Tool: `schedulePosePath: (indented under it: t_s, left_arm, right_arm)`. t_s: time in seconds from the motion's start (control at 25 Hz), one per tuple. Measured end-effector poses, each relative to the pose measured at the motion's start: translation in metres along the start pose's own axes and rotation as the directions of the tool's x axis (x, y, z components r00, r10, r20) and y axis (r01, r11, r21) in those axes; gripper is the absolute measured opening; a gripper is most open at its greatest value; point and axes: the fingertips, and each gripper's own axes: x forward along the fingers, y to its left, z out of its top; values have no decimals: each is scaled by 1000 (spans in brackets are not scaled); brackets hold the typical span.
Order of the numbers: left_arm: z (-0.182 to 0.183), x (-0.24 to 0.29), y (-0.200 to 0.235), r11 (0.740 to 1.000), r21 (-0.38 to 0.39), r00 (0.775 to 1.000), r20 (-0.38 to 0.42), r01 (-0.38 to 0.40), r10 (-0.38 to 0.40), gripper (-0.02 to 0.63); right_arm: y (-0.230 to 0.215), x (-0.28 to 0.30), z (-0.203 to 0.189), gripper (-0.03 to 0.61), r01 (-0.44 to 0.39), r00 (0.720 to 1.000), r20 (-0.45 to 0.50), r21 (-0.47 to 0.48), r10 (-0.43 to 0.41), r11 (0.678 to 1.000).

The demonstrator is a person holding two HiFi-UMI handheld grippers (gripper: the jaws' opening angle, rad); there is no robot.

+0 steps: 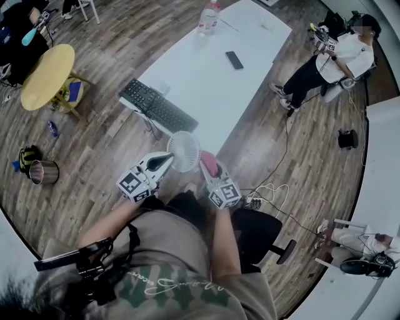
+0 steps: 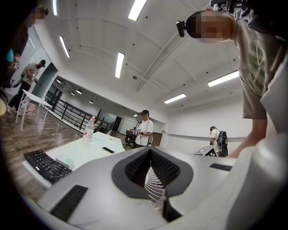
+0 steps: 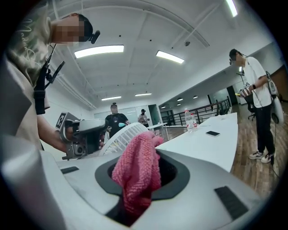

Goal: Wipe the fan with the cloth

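Holding the fan [image 1: 184, 150] steady in the left tongs [image 1: 166, 160], clamped on its grille, sweep the pink cloth [image 3: 137, 173], pinched in the right tongs [image 1: 207, 165], flat across that grille.

Two grippers at mid-frame, the left gripper [image 1: 167, 159] and the right gripper [image 1: 207, 160]. One white fan [image 1: 183, 150] between them, one pink cloth [image 1: 210, 165]. One long white table [image 1: 206, 81] in the upper middle carries one keyboard [image 1: 157, 105], one phone [image 1: 234, 60], one water bottle [image 1: 209, 17]. One round yellow table [image 1: 47, 75] stands upper left.
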Motion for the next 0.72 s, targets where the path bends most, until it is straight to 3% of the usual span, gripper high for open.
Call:
schedulePosePath:
  t_s: [0.72]
  left_arm:
    - [-1, -24, -4, 999, -10, 999, -12, 42, -42, -11]
  right_arm:
    - [30, -10, -25, 97, 69, 998, 11, 34, -70, 997]
